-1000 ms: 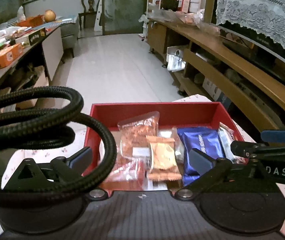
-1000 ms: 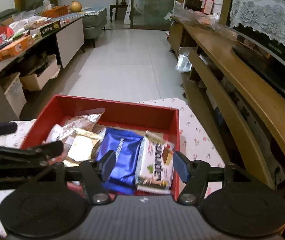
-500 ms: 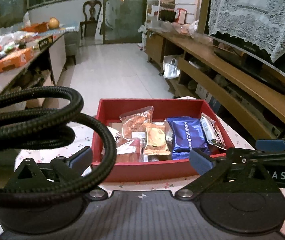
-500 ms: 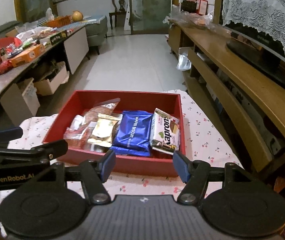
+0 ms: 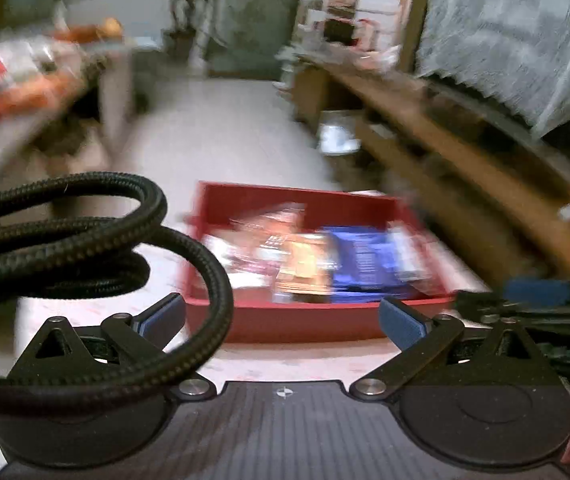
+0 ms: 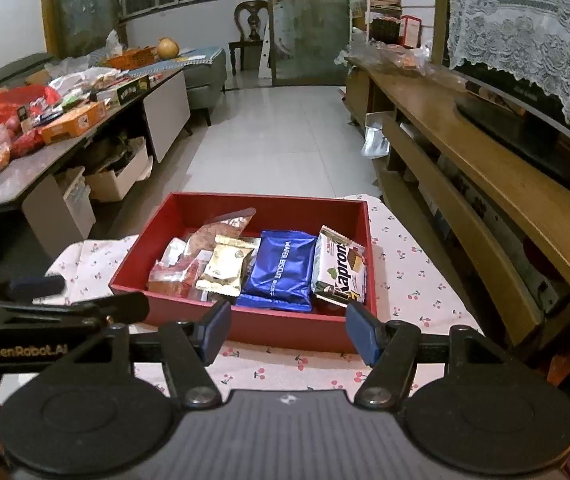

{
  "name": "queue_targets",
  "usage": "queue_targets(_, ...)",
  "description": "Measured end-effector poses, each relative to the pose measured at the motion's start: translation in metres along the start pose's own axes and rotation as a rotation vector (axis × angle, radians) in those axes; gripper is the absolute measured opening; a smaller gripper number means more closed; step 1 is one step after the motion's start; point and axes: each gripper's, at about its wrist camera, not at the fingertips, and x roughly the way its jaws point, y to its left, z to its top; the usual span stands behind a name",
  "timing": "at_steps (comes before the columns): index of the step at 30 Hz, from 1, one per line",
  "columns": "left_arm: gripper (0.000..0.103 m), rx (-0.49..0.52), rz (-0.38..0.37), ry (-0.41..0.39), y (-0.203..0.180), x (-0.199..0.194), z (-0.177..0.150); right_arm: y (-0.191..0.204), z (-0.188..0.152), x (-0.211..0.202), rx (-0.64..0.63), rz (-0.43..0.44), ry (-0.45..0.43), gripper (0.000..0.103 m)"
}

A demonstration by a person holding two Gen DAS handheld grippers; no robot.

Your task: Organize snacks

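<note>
Right gripper (image 6: 288, 332): jaws spread wide, nothing held, poised short of the red box (image 6: 285, 326). Left gripper (image 5: 281, 317): likewise spread and empty; a black braided cable (image 5: 85, 248) loops across its blurred view. The box rests on a cherry-print cloth (image 6: 405, 280). Contents, left to right: clear packets of reddish snacks (image 6: 177, 276), a gold packet (image 6: 227, 266), a blue wafer biscuit pack (image 6: 281, 270), and a white Kaprone wafer (image 6: 339, 272) leaning on the right wall. Beyond, a cluttered side table (image 6: 45, 120).
</note>
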Motion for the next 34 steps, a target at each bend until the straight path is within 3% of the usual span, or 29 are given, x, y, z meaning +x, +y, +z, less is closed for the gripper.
queue_targets(2, 0.103, 0.1, 0.126, -0.027, -0.014, -0.001, -0.001, 0.002, -0.001, 0.001, -0.009, 0.014, 0.007, 0.091)
queue_targets(6, 0.103, 0.14, 0.197, -0.066, -0.029, -0.008, -0.005, 0.003, -0.003, 0.0, -0.017, 0.01, 0.004, 0.091)
queue_targets(10, 0.103, 0.125, 0.152, -0.041, -0.024, -0.006, -0.006, -0.001, -0.004, -0.004, -0.008, -0.002, -0.001, 0.091)
queue_targets(15, 0.103, 0.038, 0.058, 0.015, -0.009, -0.001, -0.006, -0.001, -0.009, -0.003, -0.015, -0.02, 0.016, 0.091)
queue_targets(28, 0.103, 0.014, 0.031, 0.024, -0.003, -0.005, -0.012, 0.001, -0.016, -0.001, -0.031, -0.019, 0.042, 0.091)
queue_targets(34, 0.103, 0.039, 0.053, 0.017, -0.006, -0.006, -0.015, 0.0, -0.019, 0.002, -0.034, -0.027, 0.059, 0.091)
